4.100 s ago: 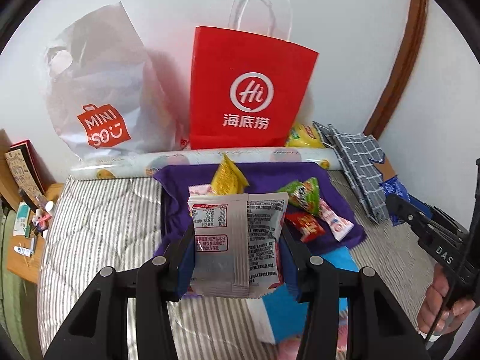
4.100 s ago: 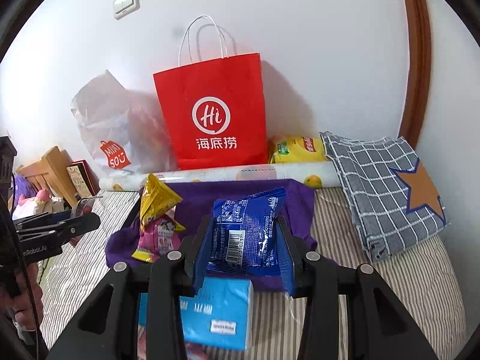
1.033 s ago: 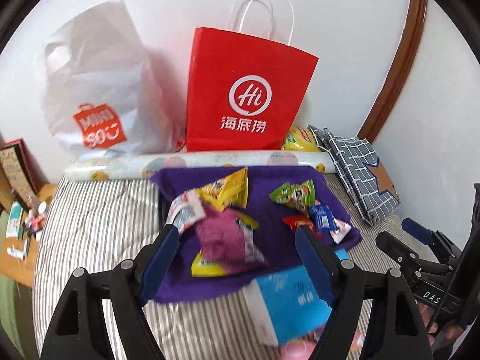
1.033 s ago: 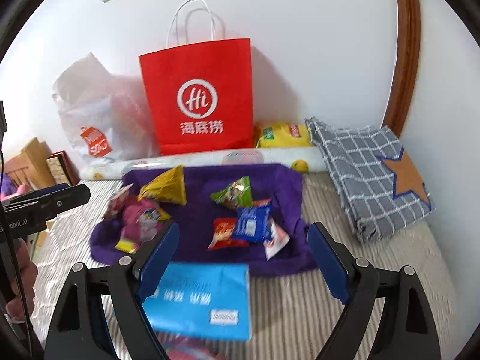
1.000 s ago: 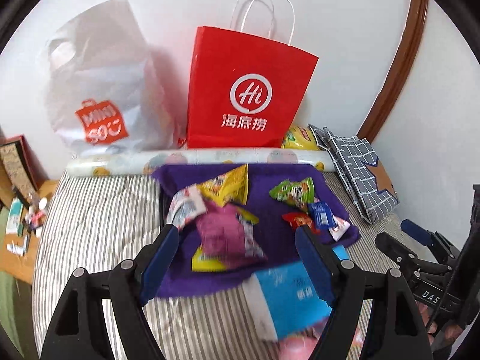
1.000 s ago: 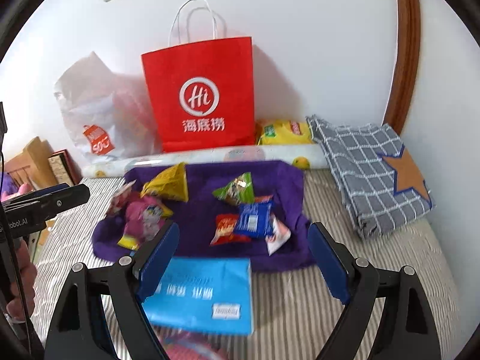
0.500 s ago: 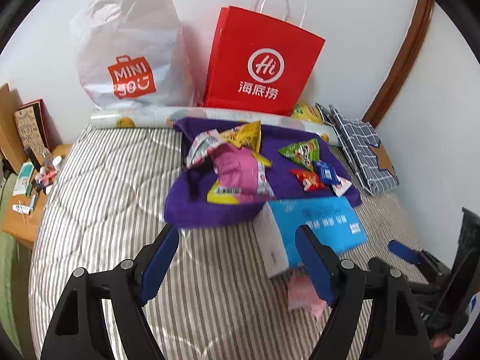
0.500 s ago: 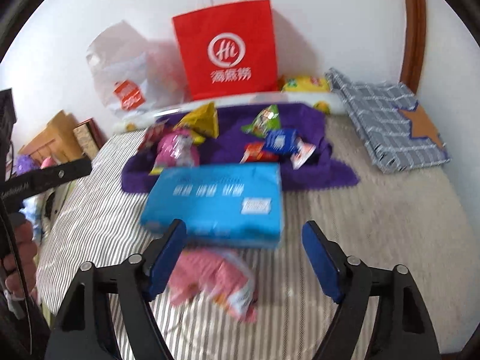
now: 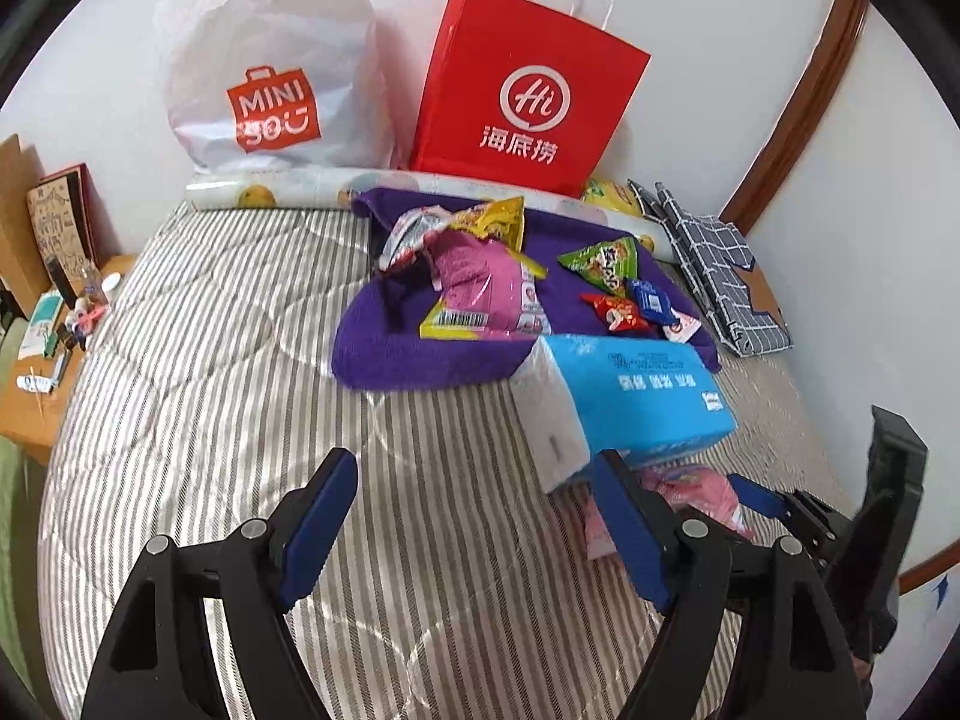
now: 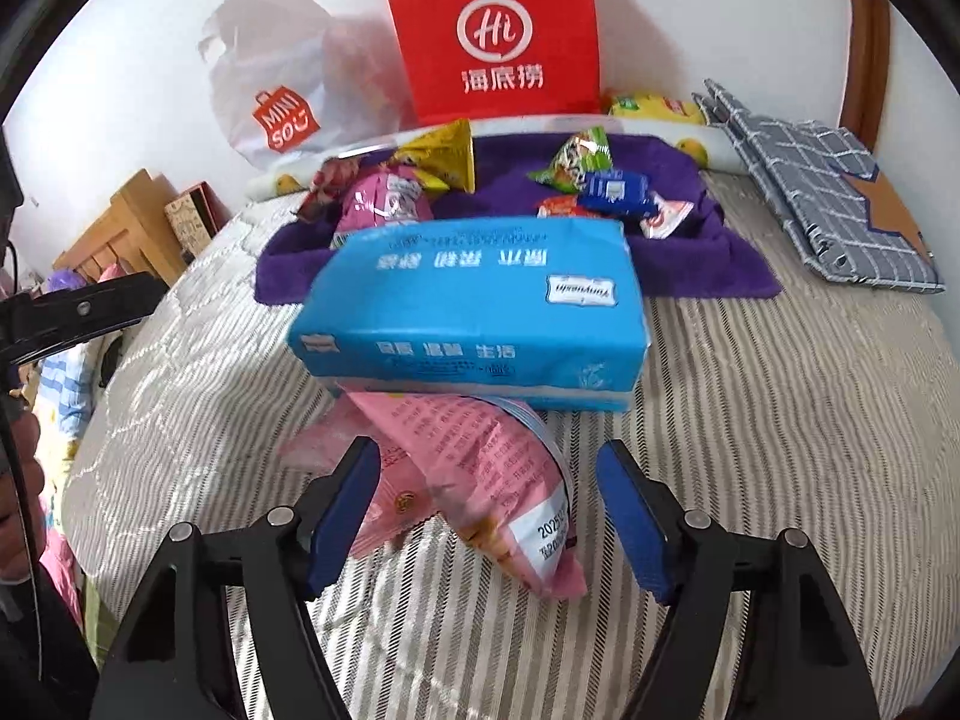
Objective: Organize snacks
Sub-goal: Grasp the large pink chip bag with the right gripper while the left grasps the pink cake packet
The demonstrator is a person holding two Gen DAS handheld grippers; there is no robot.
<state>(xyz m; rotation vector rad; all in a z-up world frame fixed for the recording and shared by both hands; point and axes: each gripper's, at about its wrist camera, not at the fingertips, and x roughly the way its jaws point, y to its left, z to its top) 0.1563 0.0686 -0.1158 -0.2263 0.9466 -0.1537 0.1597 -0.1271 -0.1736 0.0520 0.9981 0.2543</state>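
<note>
Several snack packets lie on a purple towel (image 9: 384,354) (image 10: 720,252) on the striped bed: a pink bag (image 9: 480,291), a yellow one (image 9: 495,219), a green one (image 9: 606,261), small red and blue ones (image 9: 651,300). A pink snack bag (image 10: 480,474) lies half under a blue tissue pack (image 10: 480,306) (image 9: 642,390). My right gripper (image 10: 489,516) is open, its fingers either side of that pink bag's near end. My left gripper (image 9: 474,528) is open and empty over bare bedding, left of the tissue pack.
A red paper bag (image 9: 528,90) and a white MINISO bag (image 9: 270,78) stand against the wall behind a rolled mat (image 9: 270,195). A checked folded cloth (image 10: 828,180) lies at the right. A wooden bedside stand with small items (image 9: 42,360) is at the left.
Both grippers let go of their packets onto the towel, then pulled back toward me and down. The right gripper now straddles the pink bag under the tissue pack.
</note>
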